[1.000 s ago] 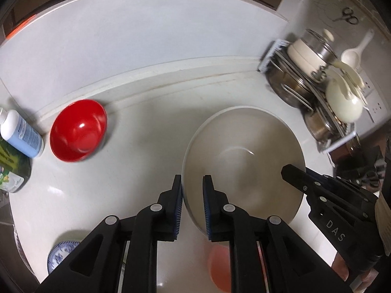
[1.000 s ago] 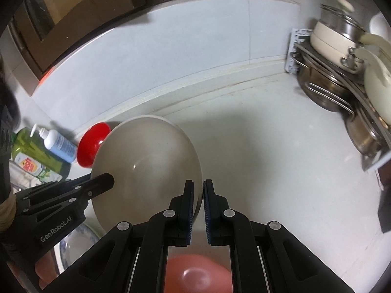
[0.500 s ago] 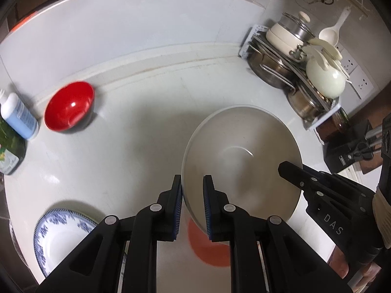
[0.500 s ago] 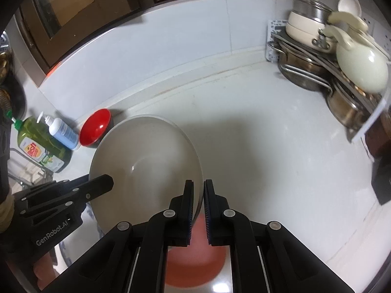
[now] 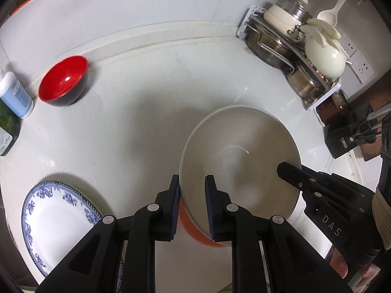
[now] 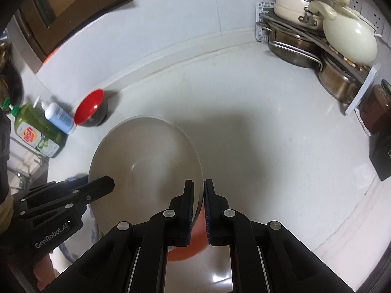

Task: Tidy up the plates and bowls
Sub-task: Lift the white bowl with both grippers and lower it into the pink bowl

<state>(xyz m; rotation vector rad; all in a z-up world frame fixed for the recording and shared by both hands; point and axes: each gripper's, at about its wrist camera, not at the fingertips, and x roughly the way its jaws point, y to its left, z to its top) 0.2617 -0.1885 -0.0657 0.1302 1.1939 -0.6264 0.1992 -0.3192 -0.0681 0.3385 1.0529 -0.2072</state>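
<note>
**Big bowl carried over the orange one, left grip easing**

Both hands had carried the large grey bowl (image 5: 240, 161) across the counter (image 5: 146, 112), away from the back wall, so that the blue-patterned plate (image 5: 56, 222), only partly in view a second before, lay fully visible left of the left gripper (image 5: 191, 207). An orange bowl (image 5: 195, 232) now showed directly beneath the grey one, just under the jaws. That suggested the grey bowl was being brought down to nest on it, though whether the two touched could not be told.

The left jaws straddled the grey bowl's near rim and were opening, the rim between them with a visible gap on the inner side. The right gripper (image 6: 199, 210) had its jaws pinched tight on the opposite rim, so the bowl's weight seemed to rest there or on the orange bowl.

Ahead of both jaws the counter lay open. The red bowl (image 5: 64, 79) stood far ahead-left by the wall, beside the soap bottles (image 6: 44, 124). The pot rack (image 5: 300, 56) crowded the far right corner, well apart. The plate sat near the left jaws; a leftward withdrawal would probably need care.
</note>
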